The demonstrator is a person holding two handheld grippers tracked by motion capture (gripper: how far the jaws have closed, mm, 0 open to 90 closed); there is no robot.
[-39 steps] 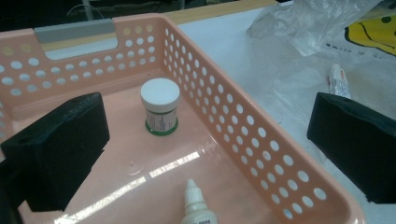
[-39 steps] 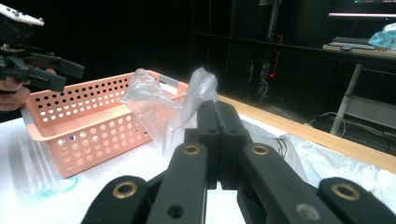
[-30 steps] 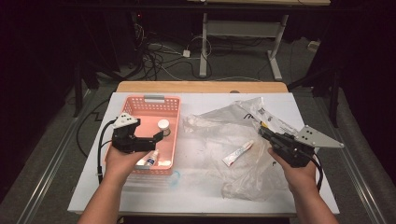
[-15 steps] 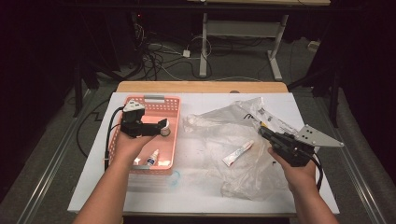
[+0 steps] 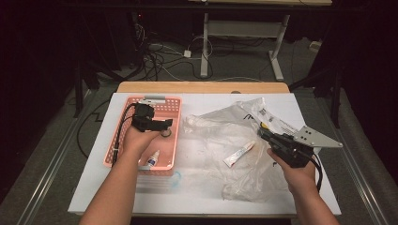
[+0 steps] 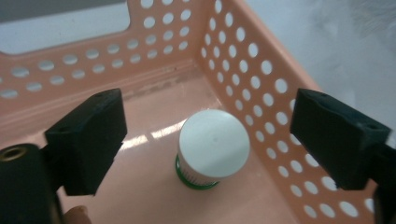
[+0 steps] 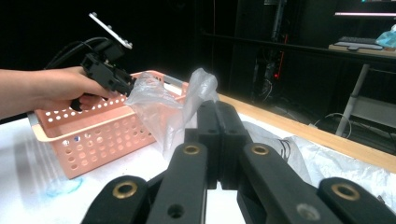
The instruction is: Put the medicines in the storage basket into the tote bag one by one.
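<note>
From the high view, the left gripper (image 5: 165, 124) is being held inside the pink basket (image 5: 123, 123), over a small jar (image 5: 167, 133) near the right wall; a dropper bottle (image 5: 151, 160) is lying at the basket's near end, and a tube (image 5: 239, 154) is resting on the clear plastic bag (image 5: 220, 140). The right gripper (image 5: 265, 135) is being held over that bag, probably empty. In the left gripper view, the jar (image 6: 212, 147) is standing upright, white-lidded with a green base band, between widely parted jaws. It is being judged light, rigid and smooth; grasping across the lid's sides is being advised. In the right gripper view, the jaws are being kept closed together on nothing.
</note>
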